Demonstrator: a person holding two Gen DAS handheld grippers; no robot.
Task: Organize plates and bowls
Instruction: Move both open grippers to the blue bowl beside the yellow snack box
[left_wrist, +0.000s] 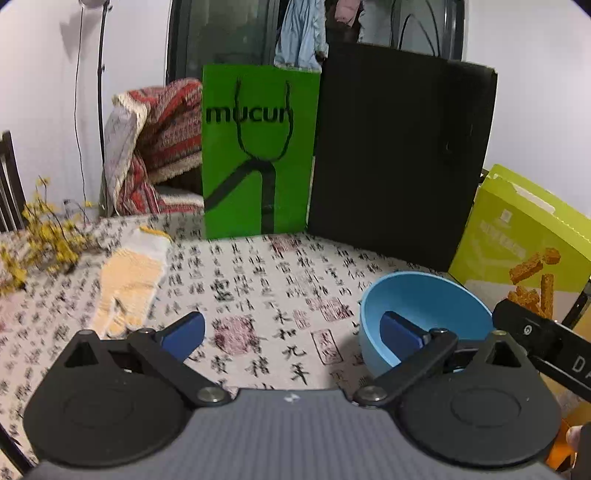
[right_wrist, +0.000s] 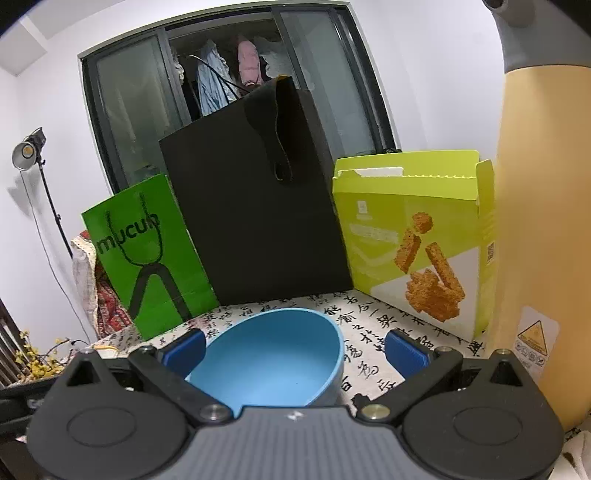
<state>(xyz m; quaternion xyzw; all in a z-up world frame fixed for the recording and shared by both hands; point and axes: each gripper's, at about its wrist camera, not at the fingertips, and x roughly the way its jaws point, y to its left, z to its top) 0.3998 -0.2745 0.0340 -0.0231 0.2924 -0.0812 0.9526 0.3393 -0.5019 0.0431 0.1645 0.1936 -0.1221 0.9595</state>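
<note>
Nearest the right wrist camera, the right claw (right_wrist: 293, 350) stands wide open, its blue pads (right_wrist: 406, 356) spread to either side of the blue bowl (right_wrist: 273, 362). The left pad sits just beside the bowl's rim, while the right pad is clear of it, over the cloth; neither can be seen pressing on it. The bowl is empty and rests upright on the counter (right_wrist: 369, 314), which is covered by a white cloth printed with black calligraphy and red seals.

In the left wrist view the left claw (left_wrist: 291, 332) is also open and holds nothing. Its right pad (left_wrist: 400, 332) overlaps the bowl (left_wrist: 428, 314) in the picture, but whether it touches the rim cannot be told. Part of the other black device (left_wrist: 546, 343) juts in just right of the bowl.

Behind the bowl stands a black paper bag (right_wrist: 255, 221), with a green paper bag (right_wrist: 147, 254) lettered in black to its left and a yellow-green snack box (right_wrist: 413, 236) to its right. A tall yellow bottle (right_wrist: 543, 221) with a grey top rises at the far right of the right wrist view. Well to the left on the counter lie a white and yellow work glove (left_wrist: 129, 280) and a sprig of yellow flowers (left_wrist: 44, 243). A patterned red blanket (left_wrist: 159, 147) is heaped beyond the counter's edge.
</note>
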